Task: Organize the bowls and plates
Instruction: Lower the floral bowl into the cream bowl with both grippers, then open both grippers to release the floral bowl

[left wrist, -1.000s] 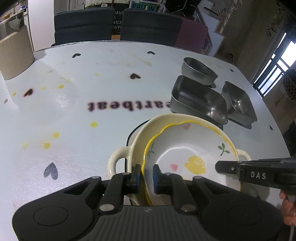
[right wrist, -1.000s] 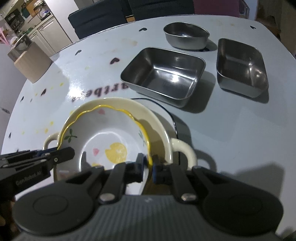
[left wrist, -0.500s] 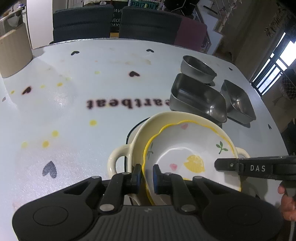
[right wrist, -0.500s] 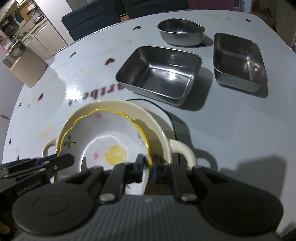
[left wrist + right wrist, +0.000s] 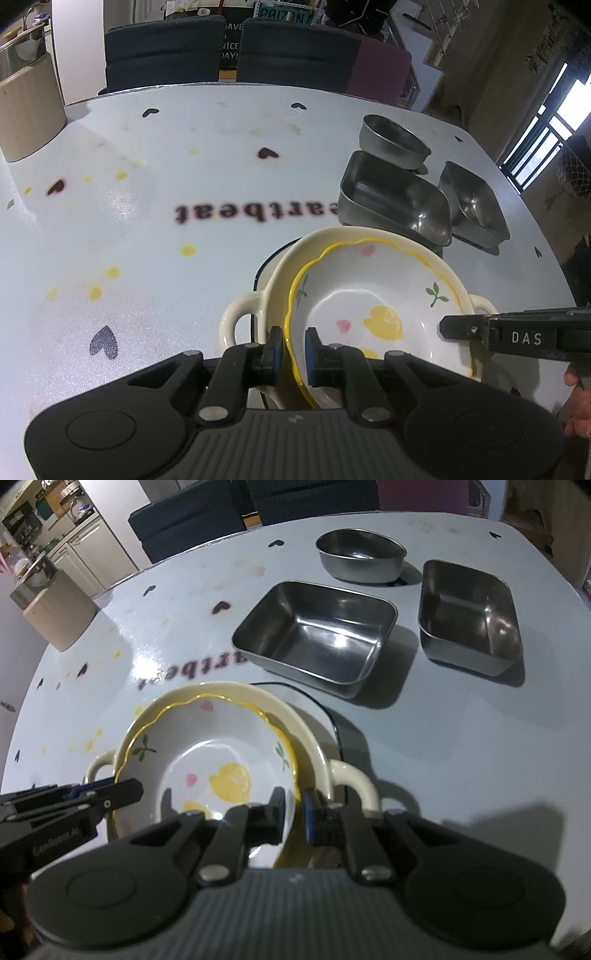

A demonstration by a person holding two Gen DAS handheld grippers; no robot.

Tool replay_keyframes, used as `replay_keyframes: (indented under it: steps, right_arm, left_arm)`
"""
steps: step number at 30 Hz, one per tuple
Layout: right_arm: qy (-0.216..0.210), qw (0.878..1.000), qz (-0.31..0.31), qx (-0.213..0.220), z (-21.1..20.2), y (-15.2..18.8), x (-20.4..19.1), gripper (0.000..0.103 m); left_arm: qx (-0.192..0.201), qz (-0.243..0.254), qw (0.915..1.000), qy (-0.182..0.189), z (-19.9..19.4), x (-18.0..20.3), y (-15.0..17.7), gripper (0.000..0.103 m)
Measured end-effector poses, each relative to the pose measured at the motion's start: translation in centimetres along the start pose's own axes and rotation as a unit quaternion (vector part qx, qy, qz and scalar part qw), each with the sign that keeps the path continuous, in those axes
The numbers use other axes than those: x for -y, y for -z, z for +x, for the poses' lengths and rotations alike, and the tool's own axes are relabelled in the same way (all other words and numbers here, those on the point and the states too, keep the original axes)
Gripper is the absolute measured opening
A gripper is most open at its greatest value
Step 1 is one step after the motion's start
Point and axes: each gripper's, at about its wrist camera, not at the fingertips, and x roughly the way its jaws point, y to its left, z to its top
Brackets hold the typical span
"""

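A white bowl with a wavy yellow rim and lemon print (image 5: pixel 373 306) (image 5: pixel 210 768) sits inside a cream two-handled dish (image 5: pixel 240 325) (image 5: pixel 354 782), over a dark-rimmed plate (image 5: pixel 266 266) (image 5: pixel 332 716). My left gripper (image 5: pixel 294 349) is shut on the yellow-rimmed bowl's near-left rim. My right gripper (image 5: pixel 295 814) is shut on the same bowl's opposite rim. Each gripper shows in the other's view, the right one (image 5: pixel 498 332) and the left one (image 5: pixel 81 801).
Beyond the stack stand a large steel tray (image 5: pixel 395 199) (image 5: pixel 321 627), a smaller steel tray (image 5: pixel 474 205) (image 5: pixel 469 613) and an oval steel bowl (image 5: pixel 393 142) (image 5: pixel 360 555). A beige box (image 5: pixel 26 110) sits far left. Chairs (image 5: pixel 162 51) stand behind the white table (image 5: pixel 147 229).
Both grippers stay shut on the yellow-rimmed bowl. The views have shifted slightly, the bowl tilting a little within the cream dish.
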Motion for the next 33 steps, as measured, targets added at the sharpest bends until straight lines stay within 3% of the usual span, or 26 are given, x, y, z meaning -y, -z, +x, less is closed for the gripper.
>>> replay_keyframes:
  steps: [17, 18, 20, 22, 23, 27, 29, 33]
  right_arm:
    - [0.001, 1.0, -0.01, 0.022, -1.7, 1.1, -0.5, 0.016]
    - [0.0, 1.0, -0.01, 0.025, -1.9, 1.2, -0.5, 0.018]
    - [-0.001, 0.999, -0.012, 0.034, -2.4, 1.4, -0.6, 0.024]
    - [-0.002, 0.999, -0.015, 0.048, -3.2, 1.5, -0.8, 0.045]
    - [-0.004, 0.998, -0.016, 0.057, -3.7, 1.6, -0.8, 0.048]
    - [-0.012, 0.995, 0.0, 0.098, -5.6, 1.5, -0.2, 0.055]
    - [-0.012, 0.992, 0.019, 0.123, -6.4, 1.2, 0.6, 0.065]
    - [-0.01, 0.985, 0.053, 0.164, -7.4, 0.5, 2.4, 0.089]
  left_arm:
    - [0.005, 0.011, 0.9999, -0.003, -1.4, 0.4, 0.3, 0.017]
    - [0.008, 0.012, 0.9999, -0.001, -1.5, 0.5, 0.3, 0.02]
    - [0.014, 0.018, 0.9997, 0.001, -2.0, 0.8, 0.3, 0.046]
    - [0.032, 0.025, 0.9991, 0.008, -2.8, 1.0, 0.1, 0.064]
    - [0.04, 0.027, 0.9988, 0.011, -3.2, 1.1, 0.0, 0.072]
    - [0.059, 0.036, 0.9975, 0.016, -3.9, 1.5, -0.9, 0.085]
    - [0.07, 0.04, 0.9966, 0.018, -3.9, 1.7, -1.5, 0.099]
    - [0.093, 0.061, 0.9937, 0.015, -3.6, 2.2, -3.5, 0.103]
